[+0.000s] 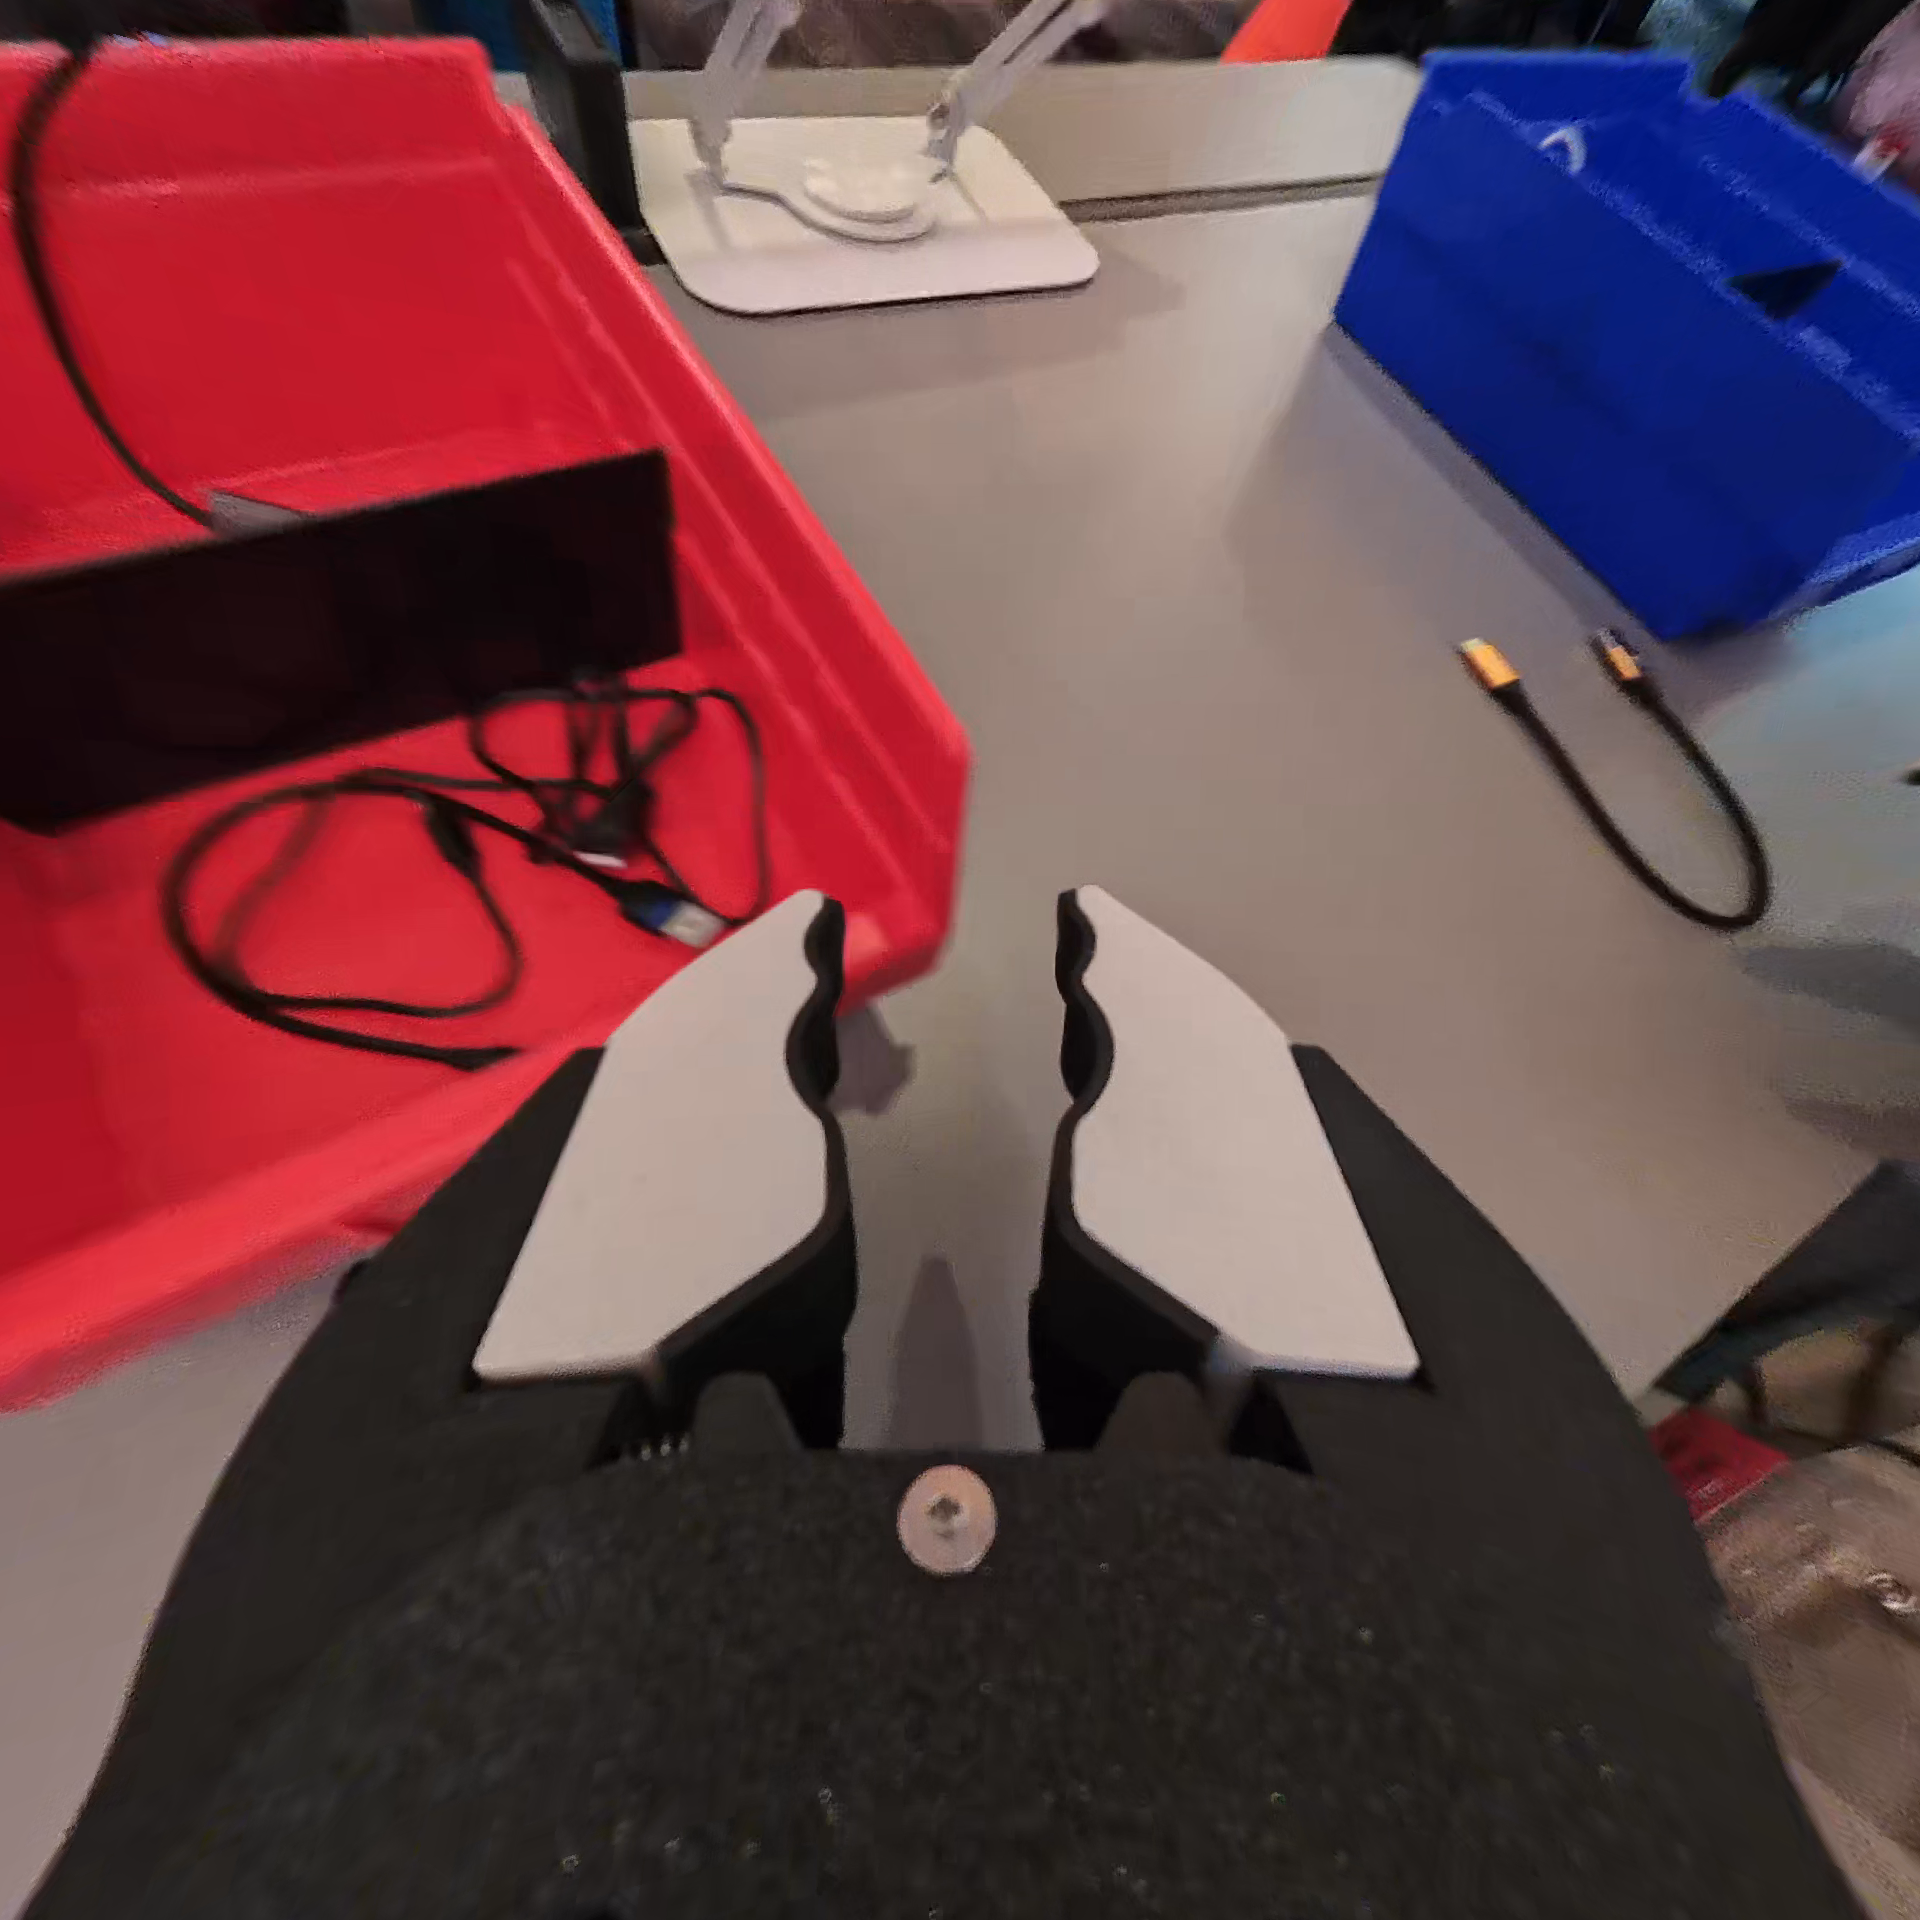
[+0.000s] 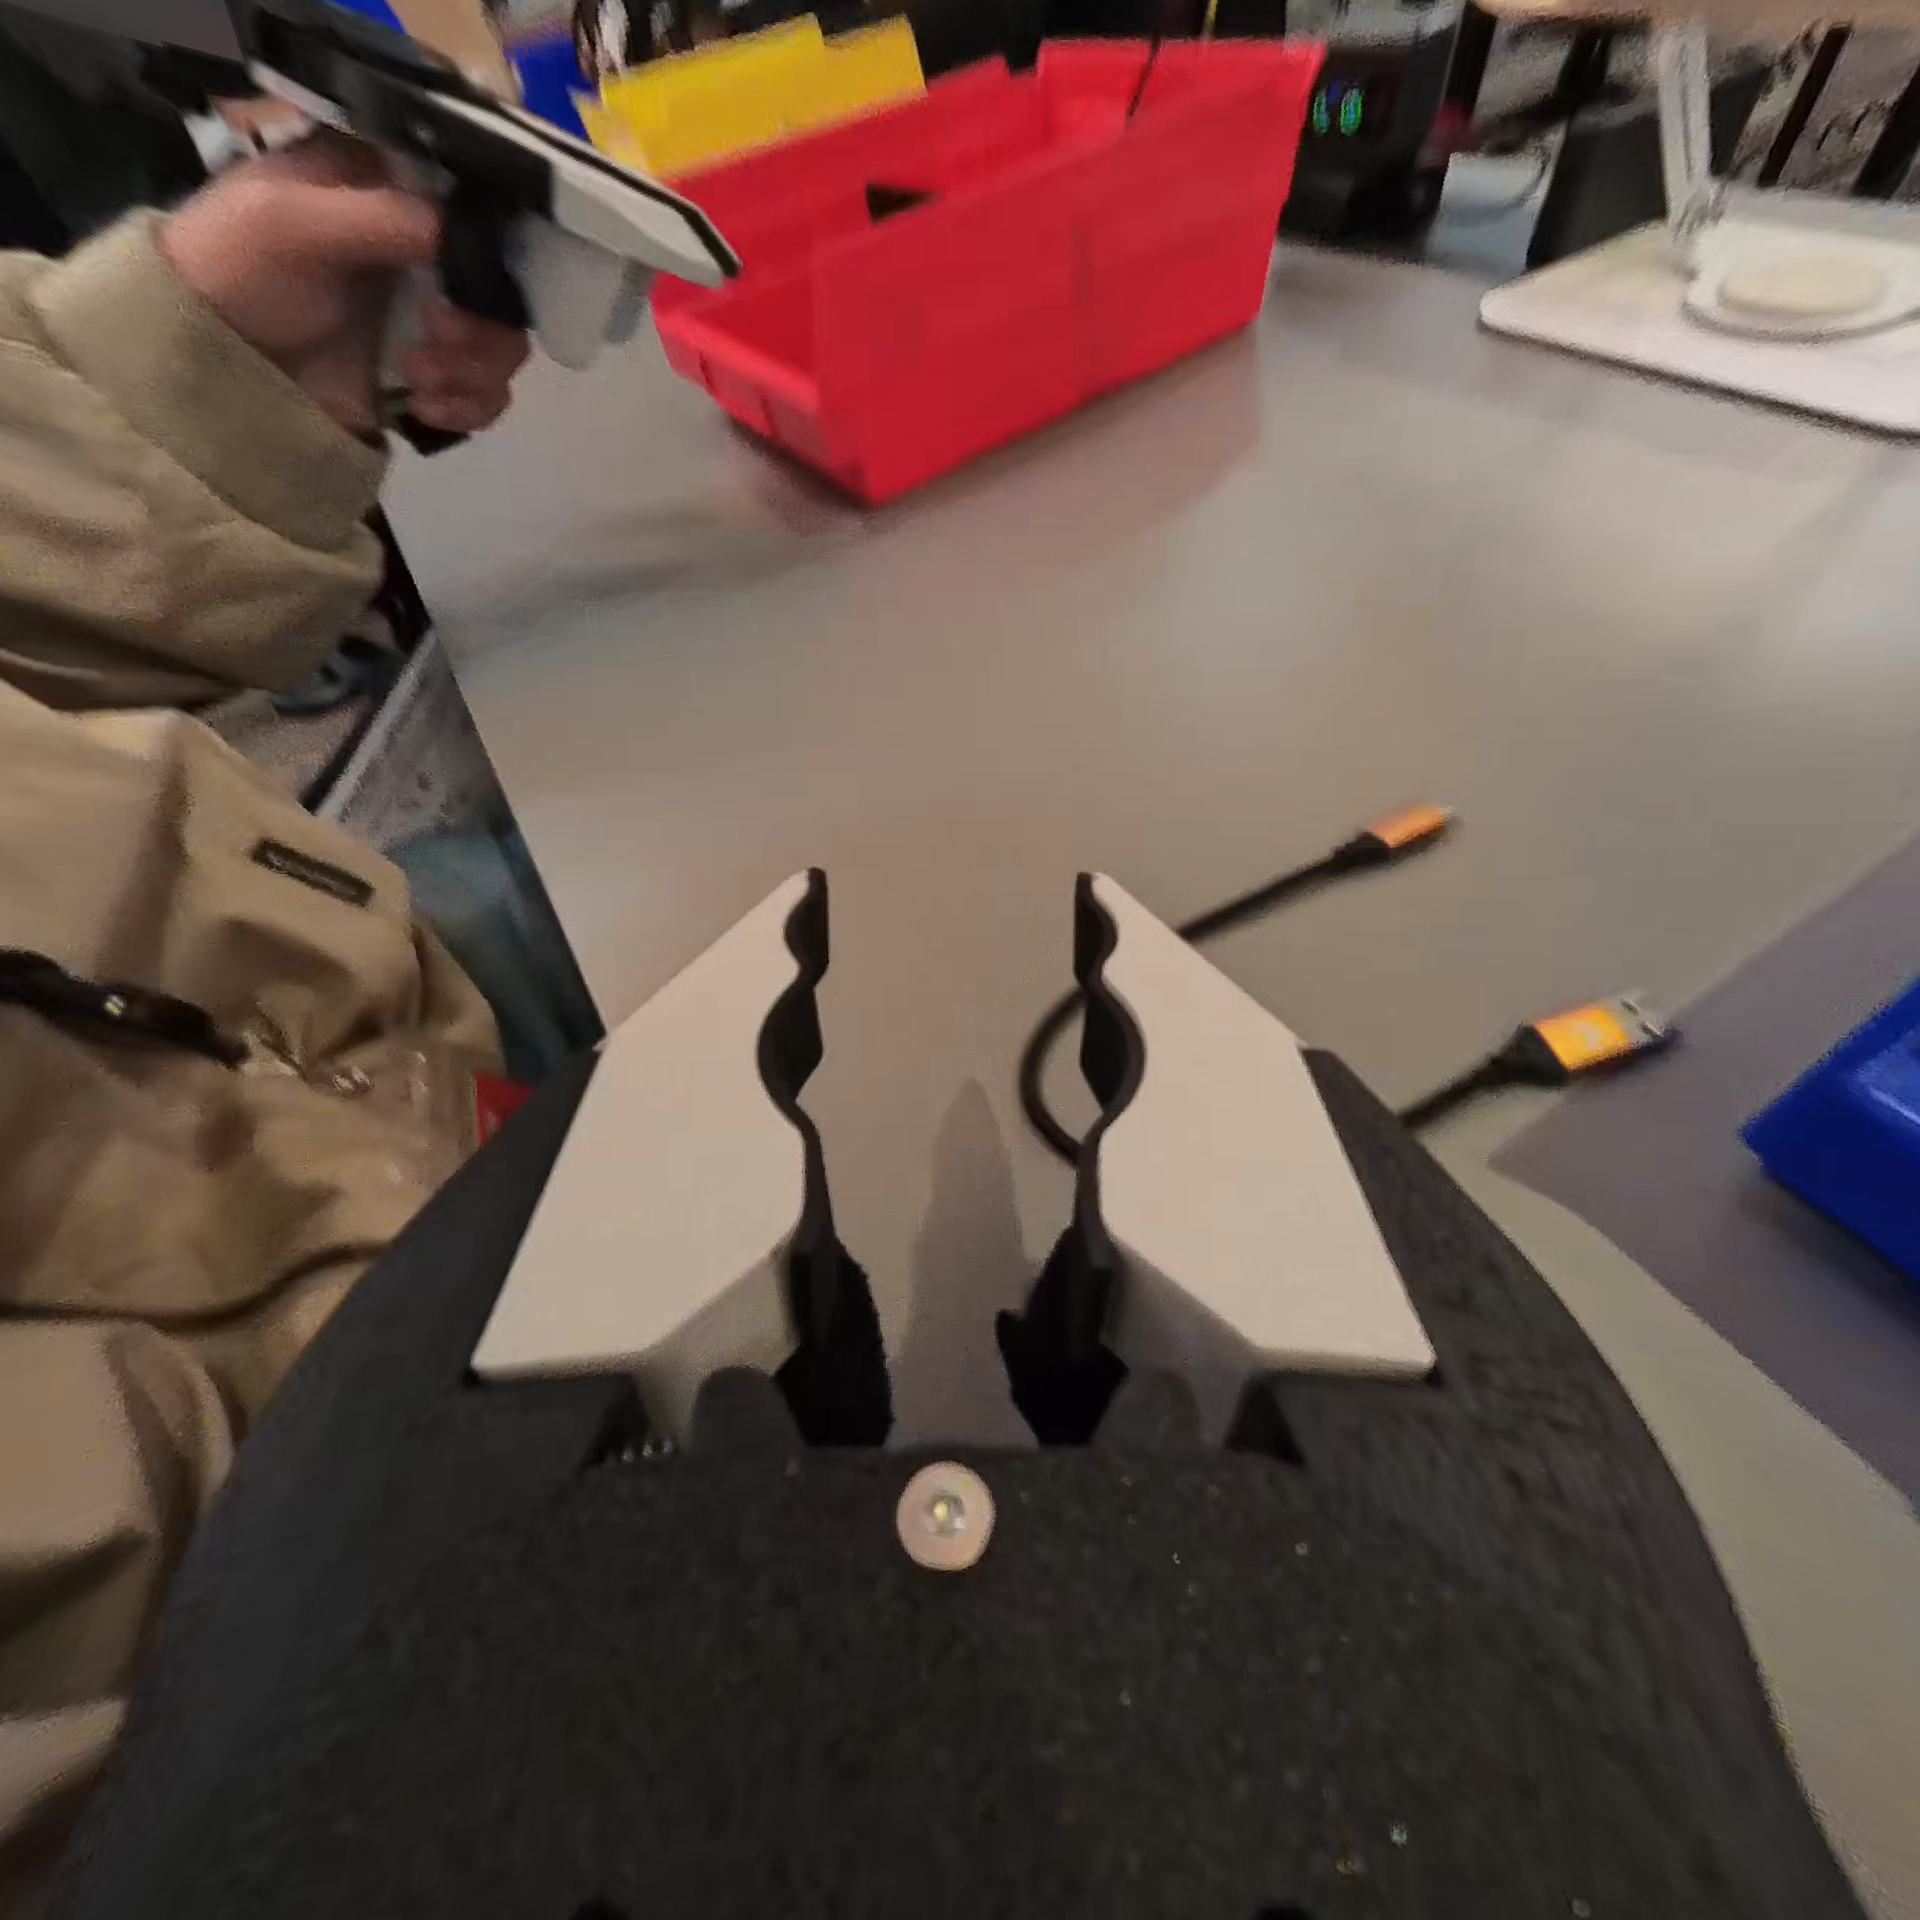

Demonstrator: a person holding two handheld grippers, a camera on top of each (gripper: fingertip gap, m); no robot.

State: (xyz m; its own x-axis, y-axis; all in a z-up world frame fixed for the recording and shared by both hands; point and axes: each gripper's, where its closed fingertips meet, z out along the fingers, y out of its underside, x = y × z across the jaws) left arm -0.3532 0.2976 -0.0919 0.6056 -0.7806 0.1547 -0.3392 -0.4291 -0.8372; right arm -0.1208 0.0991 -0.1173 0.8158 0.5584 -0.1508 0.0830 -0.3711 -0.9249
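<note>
My left gripper (image 1: 948, 904) is open and empty, above the grey table beside the near right corner of a red bin (image 1: 436, 343). The bin holds tangled black cables (image 1: 457, 862) and a black bar (image 1: 343, 634). A short black cable with orange plugs (image 1: 1662, 790) lies on the table to the right. My right gripper (image 2: 951, 883) is open and empty, low over the table, with that cable (image 2: 1392, 842) just beyond and to the right of its right finger. The left gripper also shows in the right wrist view (image 2: 582, 197), held in a hand at upper left.
A blue bin (image 1: 1621, 343) stands at the far right; its corner shows in the right wrist view (image 2: 1849, 1143). A white lamp base (image 1: 862, 208) sits at the back. A person's beige sleeve (image 2: 177, 499) and jacket fill the left of the right wrist view. A yellow bin (image 2: 748, 94) stands behind the red bin (image 2: 987, 291). One gripper's finger ends stand about 30 cm off the other's.
</note>
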